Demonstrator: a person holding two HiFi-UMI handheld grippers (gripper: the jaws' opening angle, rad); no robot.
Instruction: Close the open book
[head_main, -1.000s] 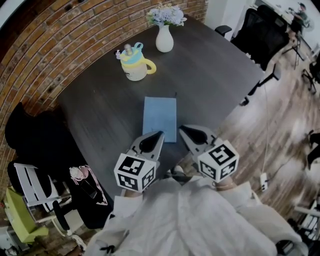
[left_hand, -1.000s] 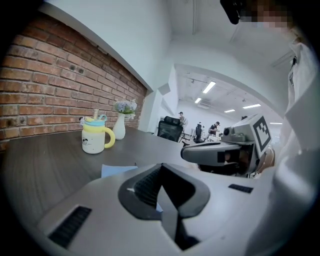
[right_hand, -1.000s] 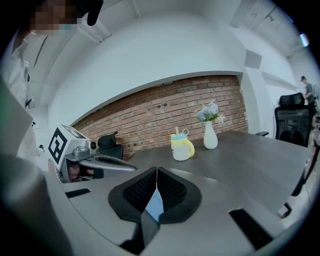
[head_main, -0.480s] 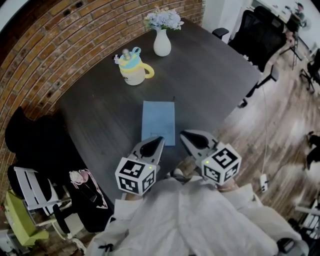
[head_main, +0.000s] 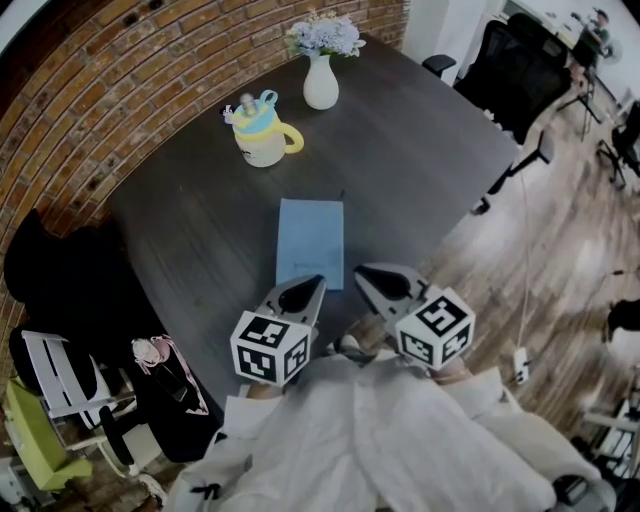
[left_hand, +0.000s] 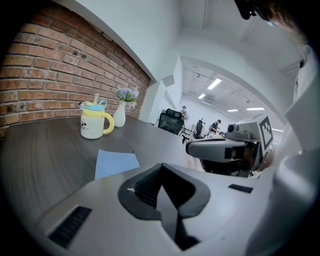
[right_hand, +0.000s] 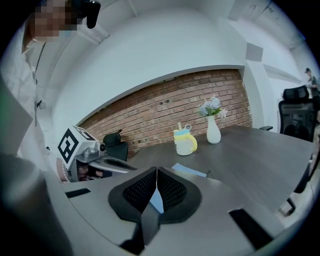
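Observation:
A light-blue book (head_main: 310, 242) lies flat and closed on the dark table (head_main: 420, 150), its near end just ahead of both grippers. It shows as a blue slab (left_hand: 115, 163) in the left gripper view and as a blue edge (right_hand: 189, 171) in the right gripper view. My left gripper (head_main: 318, 283) hovers at the book's near left corner, jaws shut with nothing between them. My right gripper (head_main: 360, 272) is held beside it, right of the book's near end, also shut and empty. Neither one touches the book.
A yellow mug with a blue lid (head_main: 258, 133) and a white vase of flowers (head_main: 321, 80) stand at the far side of the table. A brick wall runs along the left. Black office chairs (head_main: 520, 70) stand at the right, a chair with dark clothing (head_main: 60, 280) at the left.
The view has shifted slightly, so the book and table sit a little more to the left and up in the picture. Both grippers stay near the book's front edge, shut.

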